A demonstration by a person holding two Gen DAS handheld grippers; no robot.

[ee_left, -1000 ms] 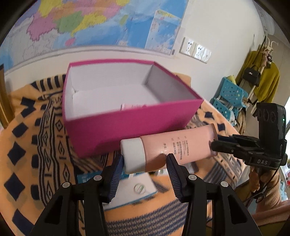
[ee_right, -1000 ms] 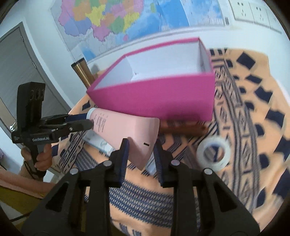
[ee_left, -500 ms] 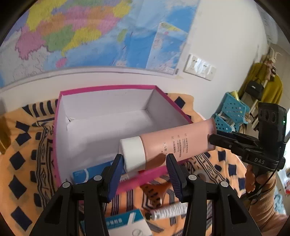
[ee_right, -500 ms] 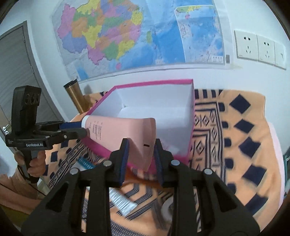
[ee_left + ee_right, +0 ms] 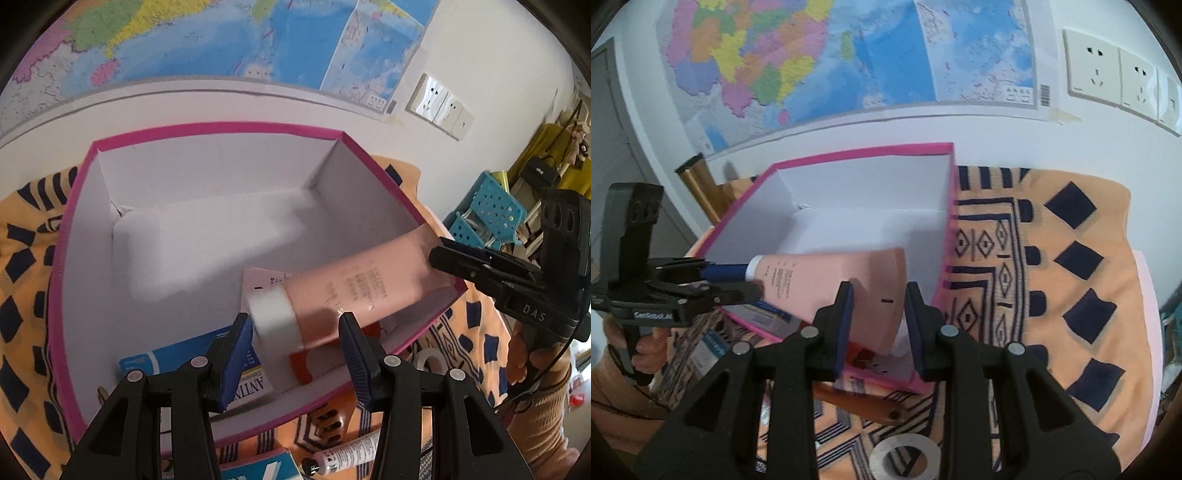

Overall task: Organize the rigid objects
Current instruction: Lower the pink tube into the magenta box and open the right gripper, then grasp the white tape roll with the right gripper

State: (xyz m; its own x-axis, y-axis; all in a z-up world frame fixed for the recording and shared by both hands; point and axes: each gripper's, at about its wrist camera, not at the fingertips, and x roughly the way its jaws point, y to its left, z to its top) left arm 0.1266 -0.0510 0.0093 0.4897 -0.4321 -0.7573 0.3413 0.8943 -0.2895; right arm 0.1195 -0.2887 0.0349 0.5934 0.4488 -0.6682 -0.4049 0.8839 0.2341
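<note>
The left gripper [image 5: 295, 343] is closed on the white cap end of a pink tube [image 5: 354, 291]. The cap is pressed between its two blue pads. The right gripper [image 5: 879, 317] is closed on the flat, wide end of the same tube [image 5: 842, 280]. So the tube is held at both ends and is kept up in the air, lying almost flat.

The tube is held over the open pink box [image 5: 74, 206], just above its near edge. The box is white inside. A blue and white carton [image 5: 207, 354] is seen lying on the floor of the box, under the left gripper. A red thing [image 5: 314, 363] and a pale pink carton [image 5: 266, 280] are also seen in the box, partly hidden by the tube.

The box is set on an orange cloth with dark blue shapes [image 5: 1071, 280]. A roll of clear tape [image 5: 905, 458] is seen on the cloth in front of the box. A small white tube with a black cap [image 5: 343, 456] is lying there too, outside the box. A map [image 5: 812, 55] is hung on the wall behind.
</note>
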